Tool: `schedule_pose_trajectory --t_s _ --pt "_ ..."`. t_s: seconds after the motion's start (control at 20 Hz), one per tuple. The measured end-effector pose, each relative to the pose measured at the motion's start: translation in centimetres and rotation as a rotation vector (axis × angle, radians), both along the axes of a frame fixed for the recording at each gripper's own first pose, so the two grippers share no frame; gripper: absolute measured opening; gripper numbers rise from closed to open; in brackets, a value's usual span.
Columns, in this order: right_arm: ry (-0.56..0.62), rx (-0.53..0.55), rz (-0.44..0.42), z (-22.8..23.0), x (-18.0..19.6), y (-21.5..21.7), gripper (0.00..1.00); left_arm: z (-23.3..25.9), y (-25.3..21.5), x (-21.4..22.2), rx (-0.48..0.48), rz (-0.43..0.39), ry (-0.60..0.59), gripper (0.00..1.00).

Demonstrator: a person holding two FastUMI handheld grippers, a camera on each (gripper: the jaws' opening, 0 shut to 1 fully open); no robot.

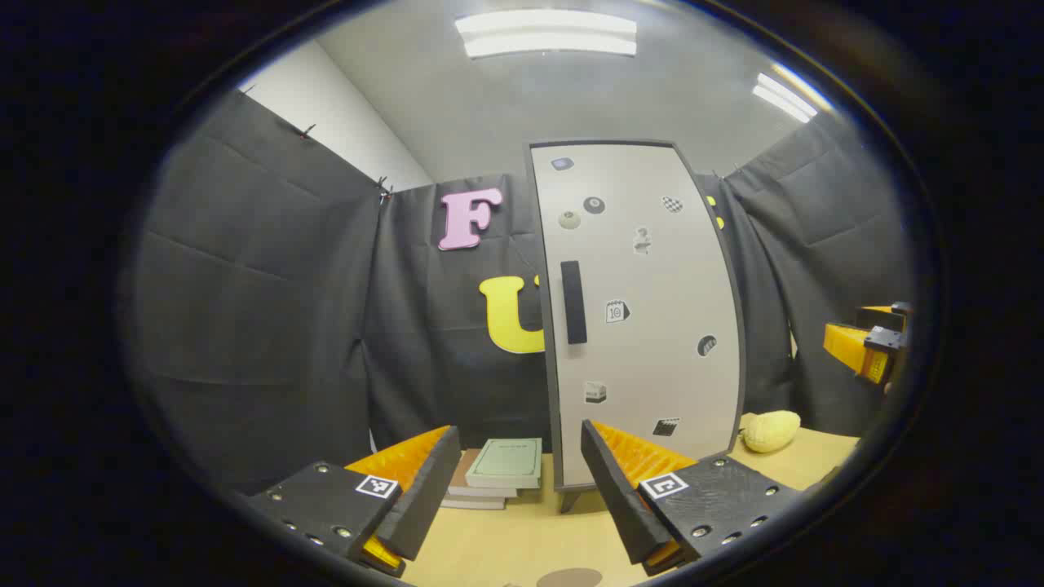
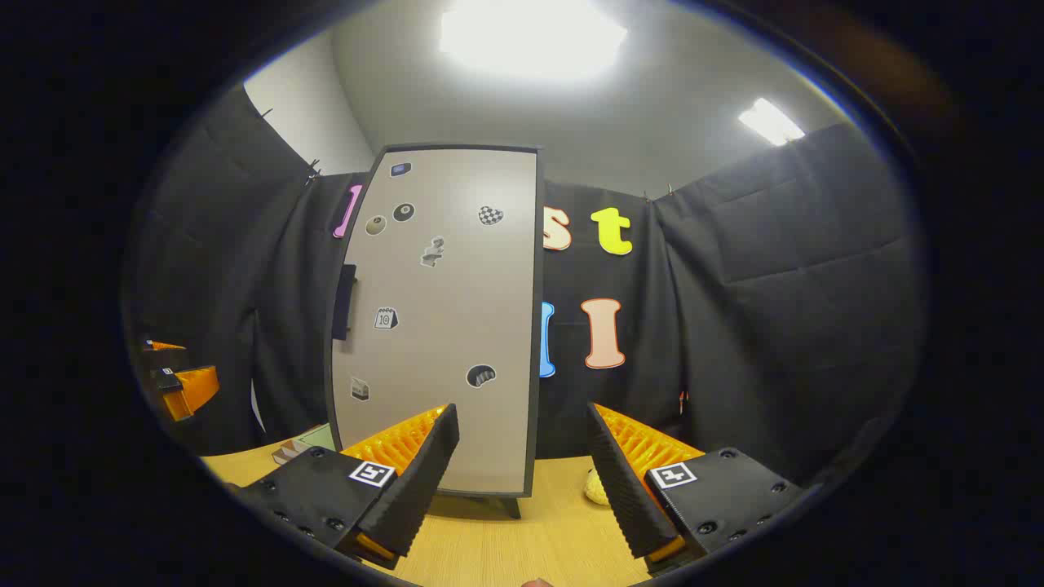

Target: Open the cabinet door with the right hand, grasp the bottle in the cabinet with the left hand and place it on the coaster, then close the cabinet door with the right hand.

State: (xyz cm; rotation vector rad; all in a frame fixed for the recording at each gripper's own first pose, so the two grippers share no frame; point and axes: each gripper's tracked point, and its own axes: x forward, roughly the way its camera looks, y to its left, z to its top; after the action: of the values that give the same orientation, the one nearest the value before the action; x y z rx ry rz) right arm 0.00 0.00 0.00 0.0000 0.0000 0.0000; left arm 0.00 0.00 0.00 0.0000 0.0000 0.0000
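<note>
A tall grey cabinet [image 1: 644,318] stands on the wooden table with its door closed, several stickers on the front and a dark vertical handle [image 1: 573,302] near the left edge. In the right gripper view the same cabinet [image 2: 440,318] stands ahead to the left, its handle [image 2: 343,302] on the left side. My left gripper [image 1: 522,477] is open, short of the cabinet, with nothing between its fingers. My right gripper [image 2: 522,461] is open too, some way from the door. A brown round coaster [image 1: 569,577] lies on the table below the left gripper. The bottle is hidden.
A stack of books [image 1: 499,469] lies left of the cabinet's foot. A yellow corn-like object [image 1: 770,430] rests on the table [image 1: 522,530] to the cabinet's right. The other gripper [image 1: 869,342] shows at the far right of the left gripper view.
</note>
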Motion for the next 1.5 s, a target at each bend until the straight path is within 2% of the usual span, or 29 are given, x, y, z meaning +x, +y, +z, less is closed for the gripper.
schedule_pose_trajectory --t_s 0.75,1.0,1.2,1.25,1.5 --pt "0.013 -0.008 0.016 -0.2 0.6 1.1 0.98 -0.2 0.7 0.5 0.000 0.022 -0.003 0.92" --pt "-0.003 -0.005 0.055 1.4 2.1 3.2 0.98 -0.3 2.3 0.6 0.003 0.046 -0.004 0.92" --pt "-0.040 0.000 0.115 4.1 4.1 6.6 0.98 -0.5 5.9 -0.3 0.024 0.107 -0.001 0.92" --pt "-0.034 0.002 0.137 4.5 4.8 7.7 0.98 -0.6 7.0 -0.5 0.028 0.128 0.001 0.89" --pt "-0.038 0.029 0.194 7.2 8.1 12.0 0.98 -1.7 13.1 -2.7 0.041 0.251 0.027 0.92"
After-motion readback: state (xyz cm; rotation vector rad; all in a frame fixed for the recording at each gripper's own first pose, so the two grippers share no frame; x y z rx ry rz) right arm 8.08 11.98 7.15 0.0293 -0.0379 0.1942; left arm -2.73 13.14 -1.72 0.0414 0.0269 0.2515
